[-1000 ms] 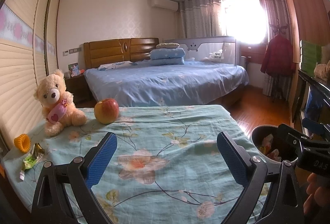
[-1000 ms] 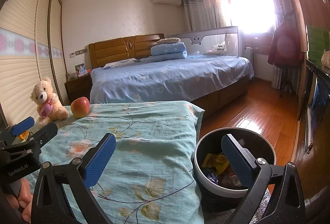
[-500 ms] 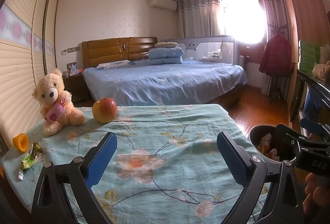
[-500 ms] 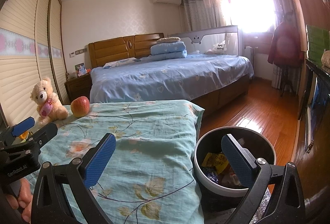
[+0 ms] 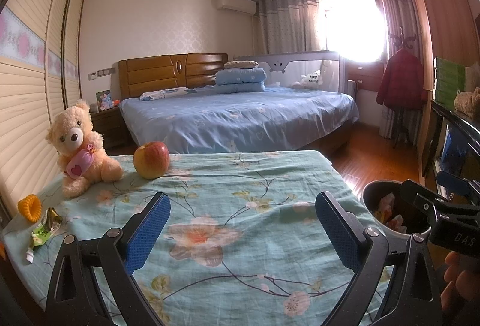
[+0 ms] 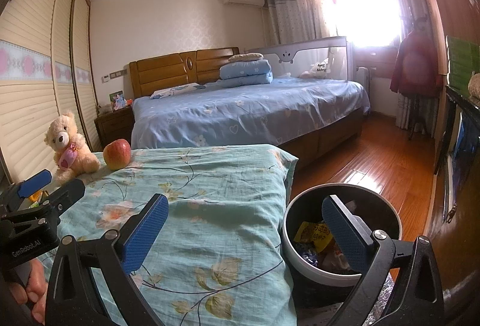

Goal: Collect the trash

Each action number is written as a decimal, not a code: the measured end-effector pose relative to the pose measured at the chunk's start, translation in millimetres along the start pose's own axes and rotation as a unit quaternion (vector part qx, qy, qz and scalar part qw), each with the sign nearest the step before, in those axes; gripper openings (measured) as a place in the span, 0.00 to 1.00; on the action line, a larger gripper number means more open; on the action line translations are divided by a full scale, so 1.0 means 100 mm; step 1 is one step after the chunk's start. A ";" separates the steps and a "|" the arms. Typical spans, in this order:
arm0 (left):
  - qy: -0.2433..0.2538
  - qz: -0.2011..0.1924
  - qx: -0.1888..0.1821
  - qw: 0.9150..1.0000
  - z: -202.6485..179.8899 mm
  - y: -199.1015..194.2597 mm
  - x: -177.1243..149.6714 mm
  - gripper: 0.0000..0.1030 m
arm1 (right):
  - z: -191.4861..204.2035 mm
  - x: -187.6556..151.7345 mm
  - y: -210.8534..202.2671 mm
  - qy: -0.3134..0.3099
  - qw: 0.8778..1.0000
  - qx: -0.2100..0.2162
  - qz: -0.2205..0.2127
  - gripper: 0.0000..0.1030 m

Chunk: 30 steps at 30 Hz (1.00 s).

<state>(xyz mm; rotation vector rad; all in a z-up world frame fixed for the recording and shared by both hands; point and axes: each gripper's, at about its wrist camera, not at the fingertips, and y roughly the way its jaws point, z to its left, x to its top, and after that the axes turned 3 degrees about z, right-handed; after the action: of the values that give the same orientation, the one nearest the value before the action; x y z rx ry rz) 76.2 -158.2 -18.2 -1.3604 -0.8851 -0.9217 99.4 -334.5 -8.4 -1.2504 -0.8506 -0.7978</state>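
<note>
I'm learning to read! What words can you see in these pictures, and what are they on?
"GenRobot.AI" is on the black body of the left gripper.
"DAS" is on the black body of the right gripper, cut off by the picture's edge.
The bed rail has small writing, too blurry to read.
The green wrapper and the trash in the bin have print too small to read.

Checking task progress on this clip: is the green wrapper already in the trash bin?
No. The green wrapper lies on the floral cloth beside the orange ring, far from the trash bin.
</note>
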 end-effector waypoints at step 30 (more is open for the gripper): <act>0.008 0.001 -0.002 1.000 0.01 0.07 0.00 0.96 | 0.00 0.00 0.00 0.000 1.000 0.001 0.000 1.00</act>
<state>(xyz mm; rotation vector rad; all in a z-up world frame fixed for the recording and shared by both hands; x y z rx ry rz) 82.7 -157.1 -21.0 -1.3565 -0.8706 -0.9322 99.0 -334.4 -8.3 -1.2483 -0.8516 -0.7966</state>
